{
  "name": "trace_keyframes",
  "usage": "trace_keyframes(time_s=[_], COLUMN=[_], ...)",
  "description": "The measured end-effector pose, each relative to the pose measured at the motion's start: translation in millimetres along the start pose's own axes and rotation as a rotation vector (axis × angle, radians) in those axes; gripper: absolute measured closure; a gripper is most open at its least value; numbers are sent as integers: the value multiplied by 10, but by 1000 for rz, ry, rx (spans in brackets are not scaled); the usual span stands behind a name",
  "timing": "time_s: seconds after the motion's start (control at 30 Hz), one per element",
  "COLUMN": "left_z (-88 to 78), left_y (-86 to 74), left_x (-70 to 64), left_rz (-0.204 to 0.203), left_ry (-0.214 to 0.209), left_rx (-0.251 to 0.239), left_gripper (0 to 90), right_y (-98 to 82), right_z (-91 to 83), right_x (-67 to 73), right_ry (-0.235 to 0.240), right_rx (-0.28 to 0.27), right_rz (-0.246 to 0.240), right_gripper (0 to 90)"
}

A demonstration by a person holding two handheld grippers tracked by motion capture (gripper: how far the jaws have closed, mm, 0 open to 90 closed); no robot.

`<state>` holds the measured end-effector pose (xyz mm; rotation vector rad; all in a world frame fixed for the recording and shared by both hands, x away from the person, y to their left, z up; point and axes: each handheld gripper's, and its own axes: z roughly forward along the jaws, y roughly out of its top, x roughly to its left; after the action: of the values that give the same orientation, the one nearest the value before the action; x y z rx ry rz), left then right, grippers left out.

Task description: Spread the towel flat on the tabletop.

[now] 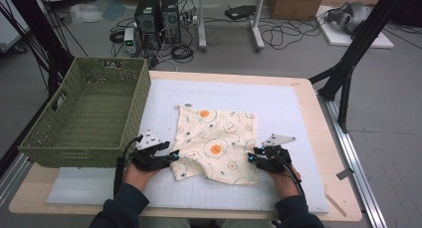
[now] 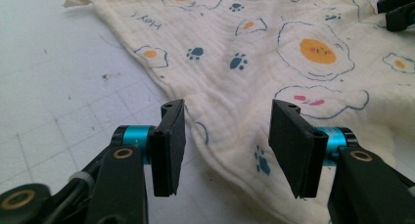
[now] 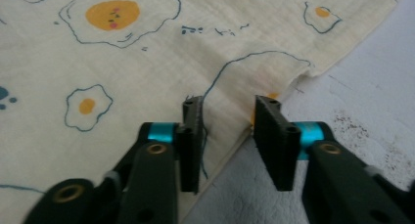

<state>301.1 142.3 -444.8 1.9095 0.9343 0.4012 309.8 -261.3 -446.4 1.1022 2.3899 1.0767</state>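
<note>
Egg-print cloth (image 1: 217, 144) spread flat on white surface (image 1: 278, 101) beside green basket (image 1: 84, 116); left gripper (image 2: 227, 145) fingers released astride near-left edge; right gripper (image 3: 235, 141) fingers parted, astride right edge, unclenched; fold probably starting; next, pinch both edges, lift together.

We see even, soft light from overhead, with faint shadows. The high view is slightly grainy. In both gripper views the black jaws look soft, and the cream egg-printed muslin cloth (image 2: 254, 53) blurs farther ahead.
</note>
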Motion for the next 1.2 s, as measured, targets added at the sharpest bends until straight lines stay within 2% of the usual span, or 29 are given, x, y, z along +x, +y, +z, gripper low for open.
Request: trace_keyframes(time_s=[0.07, 0.1, 0.17, 0.37, 0.4, 0.5, 0.6, 0.67, 0.8, 0.93, 1.03, 1.2], left_z=[-5, -6, -6, -12, -15, -35, -68, -83, -52, 21, 89, 200], left_y=[2, 3, 4, 6, 7, 7, 0, -12, -28, -26, -11, -2], left_x=[0, -2, -11, -25, -30, -60, -104, -140, -224, -323, -404, -495], left_rz=[1, 3, 1, 6, 9, 12, 22, 45, 67, 104, 135, 167], left_ry=[-1, -3, -7, -13, -16, -26, -47, -75, -113, -128, -158, -177], left_rx=[-4, -8, -13, -17, -16, -23, -25, -23, 5, 31, 48, 99], left_gripper=[453, 446, 440, 428, 428, 428, 436, 500, 530, 525, 524, 457], right_y=[4, 10, 24, -22, -34, -51, -46, -43, -50, -73, -88, -84], right_z=[3, 3, 2, -57, -66, -78, -135, -191, -310, -388, -411, -382], right_x=[4, 10, 6, -151, -168, -184, -176, -170, -139, -109, -104, -90], right_ry=[7, 4, -48, -190, -202, -200, -188, -167, -162, -159, -144, -128], right_rx=[0, 1, 4, -18, -22, -21, -64, -87, -119, -129, -130, -127], right_rz=[-9, -23, -47, -2, 13, 29, 38, 38, 34, 25, 19, 15], right_gripper=[852, 856, 862, 862, 858, 751, 612, 578, 555, 551, 553, 553])
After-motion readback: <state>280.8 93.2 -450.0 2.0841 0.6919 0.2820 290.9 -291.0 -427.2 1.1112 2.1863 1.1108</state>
